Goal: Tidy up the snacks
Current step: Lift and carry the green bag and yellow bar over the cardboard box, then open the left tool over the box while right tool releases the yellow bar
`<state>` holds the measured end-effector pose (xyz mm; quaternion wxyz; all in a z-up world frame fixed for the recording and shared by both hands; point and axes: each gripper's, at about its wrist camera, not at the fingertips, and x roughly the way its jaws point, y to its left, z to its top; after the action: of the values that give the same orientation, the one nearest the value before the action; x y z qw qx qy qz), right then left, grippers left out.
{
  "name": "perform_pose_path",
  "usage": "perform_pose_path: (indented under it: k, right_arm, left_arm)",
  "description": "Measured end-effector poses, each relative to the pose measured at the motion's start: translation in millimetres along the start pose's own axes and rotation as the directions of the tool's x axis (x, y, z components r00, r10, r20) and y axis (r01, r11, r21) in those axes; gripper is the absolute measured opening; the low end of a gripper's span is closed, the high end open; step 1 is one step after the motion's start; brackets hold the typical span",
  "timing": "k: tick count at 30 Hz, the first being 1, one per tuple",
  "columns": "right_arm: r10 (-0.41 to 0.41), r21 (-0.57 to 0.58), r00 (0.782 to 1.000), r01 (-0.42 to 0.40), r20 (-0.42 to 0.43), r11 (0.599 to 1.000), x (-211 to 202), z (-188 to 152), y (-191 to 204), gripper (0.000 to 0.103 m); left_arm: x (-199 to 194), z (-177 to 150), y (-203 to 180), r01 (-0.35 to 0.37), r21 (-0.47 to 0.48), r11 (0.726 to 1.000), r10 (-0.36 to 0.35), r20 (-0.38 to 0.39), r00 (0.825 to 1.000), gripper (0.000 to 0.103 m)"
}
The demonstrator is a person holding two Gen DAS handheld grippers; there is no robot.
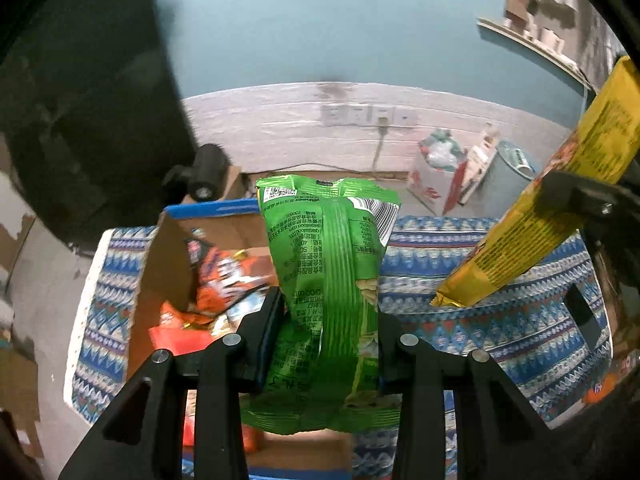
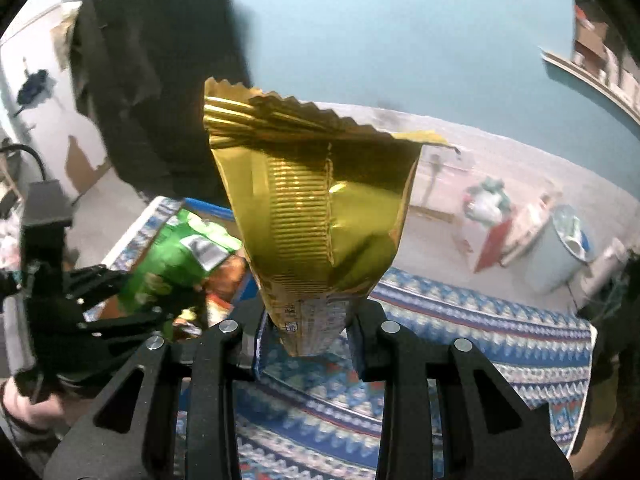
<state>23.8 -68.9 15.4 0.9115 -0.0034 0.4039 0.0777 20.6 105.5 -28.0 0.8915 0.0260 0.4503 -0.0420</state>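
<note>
Blue patterned cloth covers the surface (image 1: 480, 332); on it a cardboard box (image 1: 160, 264) already holds orange packets (image 1: 224, 280). The left hand-held gripper (image 1: 328, 344) clamps a green snack bag (image 1: 332, 280), the right hand-held gripper (image 2: 308, 340) a gold snack bag (image 2: 320, 208); both remain unplaced.

Open cloth on the right, crowded box on the left

The patterned cloth (image 1: 500, 320) lies bare; orange packets (image 1: 224, 280) fill the cardboard box (image 1: 160, 264).
</note>
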Motion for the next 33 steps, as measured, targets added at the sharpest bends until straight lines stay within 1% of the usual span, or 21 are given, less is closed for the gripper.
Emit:
perform_pose_path:
  k: [5,10,13,16,21,23,27,29,30,32,33]
  right_arm:
    - [0.059,-0.048,0.998,-0.06,-0.01,0.997,12.6,8.5,34.4,0.03]
    - [0.099,-0.097,0.994,-0.104,-0.046,0.99,31.4,11.1,68.6,0.03]
    - [0.112,-0.124,0.991,-0.12,-0.076,0.985,44.8,10.5,83.1,0.03]
    - [0.107,-0.148,0.988,-0.123,-0.111,0.981,59.7,8.3,99.5,0.03]
    - [0.109,-0.138,0.974,-0.138,-0.198,0.981,90.9,2.3,113.3,0.03]
    - [0.106,-0.123,0.969,-0.136,-0.224,0.983,105.6,0.9,112.1,0.03]
    - [0.105,-0.094,0.963,-0.131,-0.247,0.987,126.9,3.6,110.9,0.03]
    - [0.102,-0.085,0.963,-0.126,-0.248,0.988,135.1,8.0,112.5,0.031]
    - [0.102,-0.078,0.963,-0.125,-0.25,0.989,139.2,9.9,111.9,0.034]
    - [0.095,-0.068,0.964,-0.115,-0.248,0.991,147.2,12.6,111.3,0.035]
    - [0.095,-0.063,0.964,-0.114,-0.248,0.991,151.5,13.7,110.6,0.042]
  left_arm:
    - [-3.9,-8.5,35.1,-0.033,-0.057,0.998,0.032,-0.006,0.999,0.038]
    - [-2.2,-19.2,65.1,-0.062,-0.104,0.993,0.06,-0.022,0.998,0.038]
    - [3.4,-26.2,78.9,-0.078,-0.124,0.989,0.074,-0.039,0.997,0.038]
    - [11.6,-33.7,92.7,-0.089,-0.147,0.985,0.08,-0.062,0.995,0.038]
    - [23.3,-43.6,109.6,-0.099,-0.181,0.978,0.082,-0.099,0.992,0.038]
    - [29.0,-46.4,115.8,-0.099,-0.198,0.975,0.077,-0.116,0.99,0.038]
    - [37.9,-50.1,124.1,-0.094,-0.226,0.97,0.062,-0.143,0.988,0.039]
    - [41.3,-50.7,126.0,-0.104,-0.23,0.968,0.069,-0.155,0.986,0.039]
    - [42.1,-51.0,126.9,-0.108,-0.232,0.967,0.072,-0.156,0.985,0.042]
    - [42.9,-51.1,128.3,-0.121,-0.237,0.964,0.084,-0.161,0.983,0.053]
    - [42.0,-50.8,128.5,-0.121,-0.239,0.963,0.085,-0.157,0.984,0.056]
